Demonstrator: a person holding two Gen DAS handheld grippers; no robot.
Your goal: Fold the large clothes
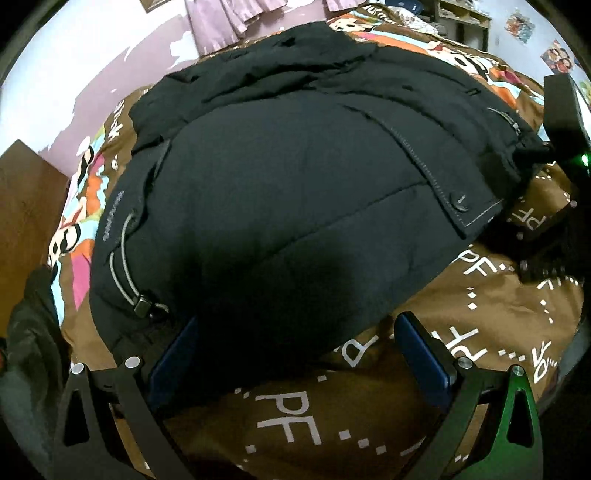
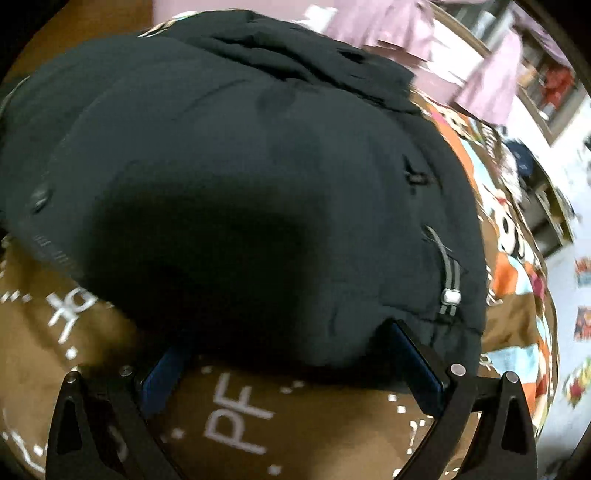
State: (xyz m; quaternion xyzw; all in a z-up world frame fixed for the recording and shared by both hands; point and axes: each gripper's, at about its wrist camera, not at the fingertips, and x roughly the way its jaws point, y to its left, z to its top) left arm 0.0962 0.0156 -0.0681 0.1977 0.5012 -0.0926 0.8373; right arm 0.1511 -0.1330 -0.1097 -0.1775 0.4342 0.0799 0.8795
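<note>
**Black padded jacket on the brown bed cover, both grippers wide at its hem**

Black and puffy, the quilted jacket lies spread over a brown bed cover printed with white "PF" letters and dotted lines, with cartoon figures in orange, pink and blue along its far side. From the left wrist view the left gripper has its blue-padded fingers spread wide, one at each side of the jacket's near edge; the left pad is partly tucked against the dark fabric, but the jaws clamp nothing. A grey elastic drawcord with a dark toggle sits at the hem just beside that pad. A snap button closes a stitched flap on the right side of the jacket.

In the right wrist view the right gripper is likewise wide open, its blue pads at the jacket hem, touching or just beside the cloth without pinching it. A second drawcord with a pale toggle hangs near the right pad. Lilac curtains hang beyond the bed
</note>
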